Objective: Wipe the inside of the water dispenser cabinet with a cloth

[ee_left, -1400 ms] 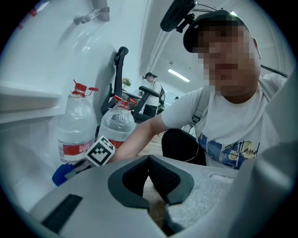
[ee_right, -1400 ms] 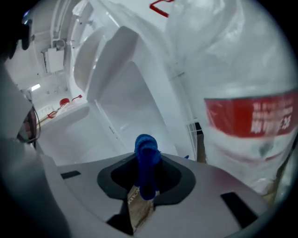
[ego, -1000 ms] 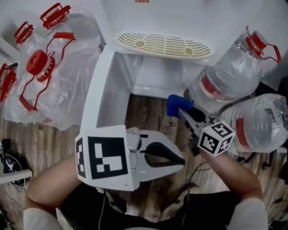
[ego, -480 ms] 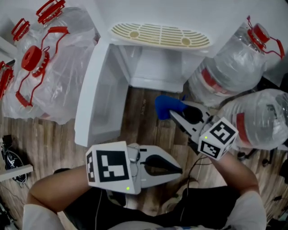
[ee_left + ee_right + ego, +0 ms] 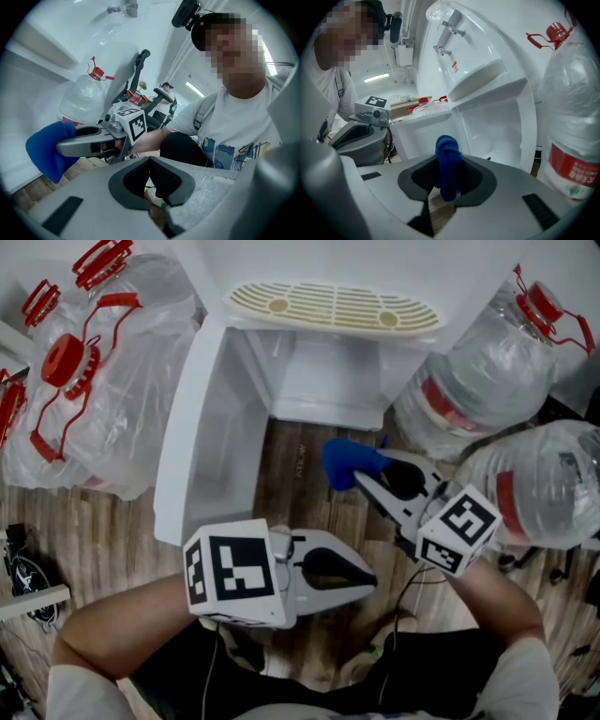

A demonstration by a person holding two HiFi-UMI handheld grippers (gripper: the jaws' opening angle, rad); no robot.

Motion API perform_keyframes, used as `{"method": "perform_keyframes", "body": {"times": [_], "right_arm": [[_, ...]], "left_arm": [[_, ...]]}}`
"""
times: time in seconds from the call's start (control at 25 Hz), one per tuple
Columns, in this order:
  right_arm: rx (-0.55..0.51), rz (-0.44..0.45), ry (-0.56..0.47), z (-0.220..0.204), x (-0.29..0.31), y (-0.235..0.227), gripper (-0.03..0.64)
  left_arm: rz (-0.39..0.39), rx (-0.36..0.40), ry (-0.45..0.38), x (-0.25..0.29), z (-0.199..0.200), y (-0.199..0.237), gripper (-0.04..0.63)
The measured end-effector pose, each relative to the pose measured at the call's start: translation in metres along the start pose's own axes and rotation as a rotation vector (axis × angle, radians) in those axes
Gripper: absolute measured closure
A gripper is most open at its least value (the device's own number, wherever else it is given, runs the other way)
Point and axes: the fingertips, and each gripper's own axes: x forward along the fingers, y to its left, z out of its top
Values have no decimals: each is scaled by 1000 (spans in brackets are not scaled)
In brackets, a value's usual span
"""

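The white water dispenser cabinet (image 5: 323,381) stands open, its door (image 5: 202,427) swung out to the left. My right gripper (image 5: 364,480) is shut on a blue cloth (image 5: 347,463), held over the wood floor just in front of the cabinet opening. In the right gripper view the cloth (image 5: 448,164) hangs bunched between the jaws, with the cabinet's white interior (image 5: 492,122) beyond it. My left gripper (image 5: 370,579) is lower and nearer to me, shut with nothing in it. Its own view shows the cloth (image 5: 47,150) and the right gripper (image 5: 89,140) at the left.
A cream slotted drip tray (image 5: 333,307) tops the cabinet. Large water bottles (image 5: 487,381) crowd the right side, one (image 5: 548,493) lying beside my right gripper. More bottles wrapped in plastic (image 5: 103,381) stand left of the door. Cables (image 5: 23,573) lie at the far left.
The right gripper has drawn the cloth a little left and back from the cabinet opening. The left gripper has shifted slightly, still shut.
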Motion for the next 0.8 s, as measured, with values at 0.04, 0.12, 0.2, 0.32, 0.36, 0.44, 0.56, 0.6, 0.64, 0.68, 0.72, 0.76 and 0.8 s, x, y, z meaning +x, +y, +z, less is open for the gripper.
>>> {"method": "perform_keyframes", "body": {"times": [0.04,0.12,0.2,0.32,0.36,0.44,0.56,0.6,0.64,0.68,0.72,0.76,0.8], "right_arm": [[-2,3,2,-1,1,1,525],[-5,9,4,-2,2,3,526],[-9,11,1,-1,3,4,525],[-14,10,0,0,3,4,526],[-14,9,0,0,2,4,526],[-14,8,-1,1,2,4,525],[-17,8,-5,2,2,4,526],[-19,7,-5,3,1,4,526],[-22,5,-6,3,1,3,526],[-25,5,-7,4,1,3,526],[-28,6,-9,4,1,4,526],[-30,7,-10,4,2,4,526],[-31,8,-10,4,2,5,526]], "left_arm": [[-2,-1,1,0,-1,0,592],[-7,-3,1,0,-2,-1,592],[-13,2,-4,1,-1,-2,592],[-19,0,-3,0,-1,-1,592],[-20,-3,1,0,-2,-1,592],[-23,-3,-2,0,-1,-1,592],[-23,-10,10,0,-3,-1,592],[-23,-11,11,0,-4,-1,592],[-24,-10,9,0,-4,-1,592],[-26,-7,2,1,-3,0,592],[-27,-3,-7,1,-2,0,592],[-28,0,-14,1,-1,0,592],[-29,0,-16,2,-1,0,592]]}}
